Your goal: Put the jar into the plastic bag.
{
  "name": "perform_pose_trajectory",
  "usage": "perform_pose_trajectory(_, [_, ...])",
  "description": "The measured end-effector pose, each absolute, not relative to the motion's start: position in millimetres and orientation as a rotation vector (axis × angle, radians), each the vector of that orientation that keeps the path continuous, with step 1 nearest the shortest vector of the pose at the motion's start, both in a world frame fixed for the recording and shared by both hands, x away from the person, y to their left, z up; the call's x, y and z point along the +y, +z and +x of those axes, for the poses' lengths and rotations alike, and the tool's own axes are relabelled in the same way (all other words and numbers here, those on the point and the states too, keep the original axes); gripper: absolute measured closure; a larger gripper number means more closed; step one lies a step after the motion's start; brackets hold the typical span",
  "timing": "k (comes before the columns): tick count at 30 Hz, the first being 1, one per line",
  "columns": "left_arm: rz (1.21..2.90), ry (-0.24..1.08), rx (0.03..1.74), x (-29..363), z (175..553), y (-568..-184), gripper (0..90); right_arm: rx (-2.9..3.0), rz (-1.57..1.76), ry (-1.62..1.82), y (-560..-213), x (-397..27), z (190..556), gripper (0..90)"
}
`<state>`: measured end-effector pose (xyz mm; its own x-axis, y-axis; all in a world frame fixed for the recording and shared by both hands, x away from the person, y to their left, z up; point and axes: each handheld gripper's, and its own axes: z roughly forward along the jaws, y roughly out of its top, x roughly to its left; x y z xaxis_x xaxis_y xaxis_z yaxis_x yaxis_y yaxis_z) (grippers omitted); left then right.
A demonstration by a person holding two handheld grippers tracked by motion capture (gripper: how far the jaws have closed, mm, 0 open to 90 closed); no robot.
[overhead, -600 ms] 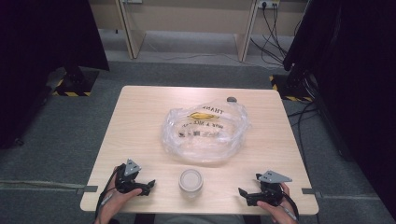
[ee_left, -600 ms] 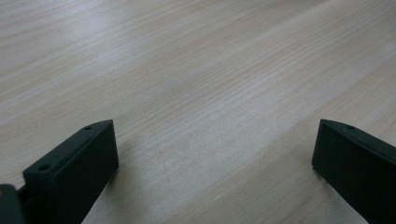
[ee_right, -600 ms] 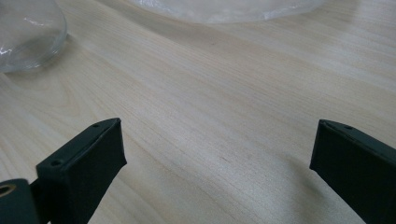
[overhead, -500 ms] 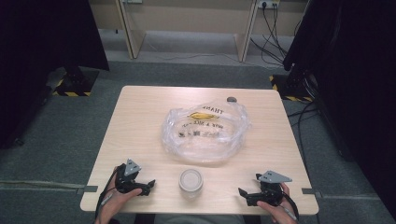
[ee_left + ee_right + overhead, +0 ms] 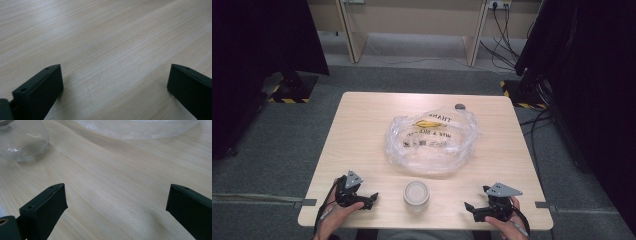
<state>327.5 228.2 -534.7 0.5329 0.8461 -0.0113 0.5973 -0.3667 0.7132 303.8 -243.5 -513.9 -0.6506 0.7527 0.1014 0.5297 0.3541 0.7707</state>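
You are resting both the left gripper (image 5: 371, 199) and the right gripper (image 5: 468, 207) on the table (image 5: 362, 125) with jaws wide and empty, so reach for the jar (image 5: 416, 195) sitting between them (bag (image 5: 432, 140) just beyond) low and squarely.

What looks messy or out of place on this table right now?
Nothing is spilled or damaged. The clear plastic bag lies crumpled mid-table, the glass jar stands upright near the front edge, and a small dark object sits alone near the far edge.
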Motion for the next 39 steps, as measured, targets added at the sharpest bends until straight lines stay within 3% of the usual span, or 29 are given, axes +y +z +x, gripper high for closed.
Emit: perform_pose_trajectory(39, [2.096,0.475,1.167,228,328,-535,0.0,2.532,0.787,1.263,-483,-151,299,3.1])
